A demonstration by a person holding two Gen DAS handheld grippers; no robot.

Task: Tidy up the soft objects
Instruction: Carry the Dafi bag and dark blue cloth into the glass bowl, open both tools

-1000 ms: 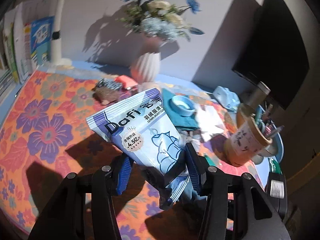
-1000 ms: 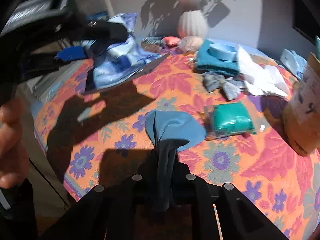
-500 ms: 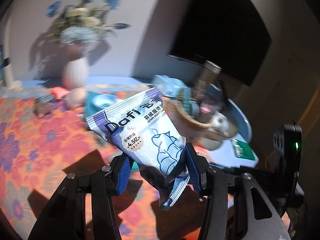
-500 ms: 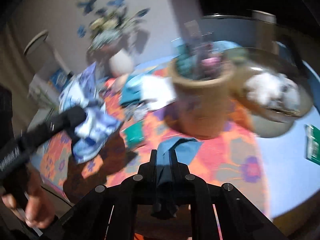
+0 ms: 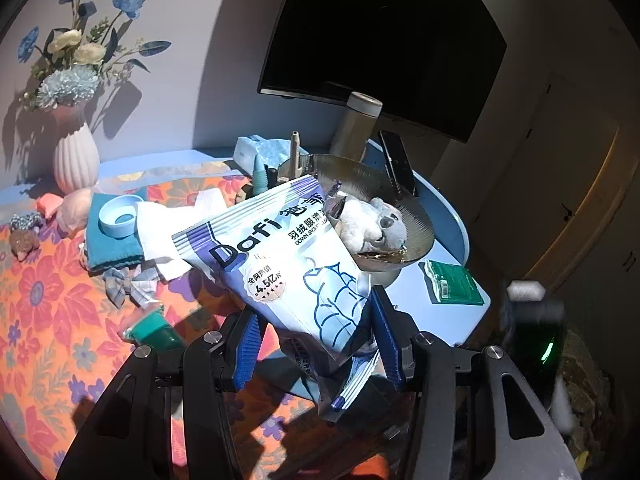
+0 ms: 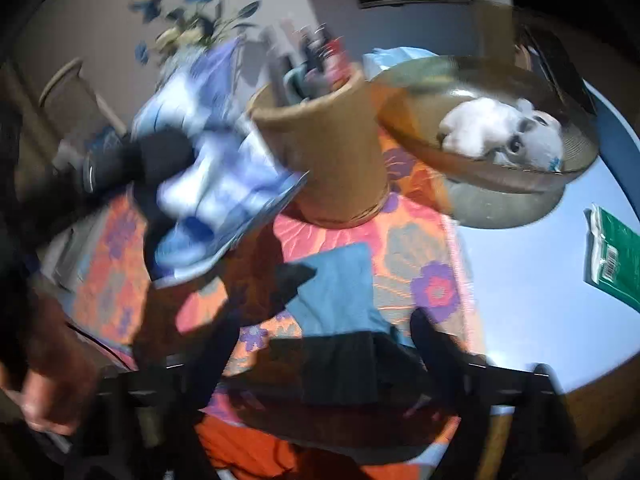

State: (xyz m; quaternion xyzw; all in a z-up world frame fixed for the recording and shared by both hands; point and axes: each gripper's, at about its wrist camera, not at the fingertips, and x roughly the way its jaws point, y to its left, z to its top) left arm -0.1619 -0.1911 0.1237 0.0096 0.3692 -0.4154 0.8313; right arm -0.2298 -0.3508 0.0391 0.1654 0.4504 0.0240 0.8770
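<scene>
My left gripper (image 5: 316, 340) is shut on a blue-and-white "Dafi" wipes pack (image 5: 280, 264) and holds it in the air above the floral cloth, close to the glass bowl (image 5: 412, 216). A white plush toy (image 5: 372, 224) lies in that bowl. The right wrist view is blurred. My right gripper (image 6: 340, 364) holds a blue cloth (image 6: 336, 288) that spreads forward over the table. The pack (image 6: 208, 160) and the left gripper show at the left there, and the plush (image 6: 496, 128) in the bowl (image 6: 480, 168) at the right.
A brown pen cup (image 6: 332, 148) stands beside the bowl. A teal towel (image 5: 112, 240) with a blue ring, white tissue (image 5: 168, 232), a plaid bow (image 5: 130, 284) and a green packet (image 5: 150, 328) lie on the floral cloth. A vase (image 5: 76, 156), a monitor (image 5: 380, 40) and a green card (image 5: 454, 282) are around.
Both grippers have swung right across the table, from the open floral cloth toward the pen cup and the glass bowl. The pack and the blue cloth travelled with them.
</scene>
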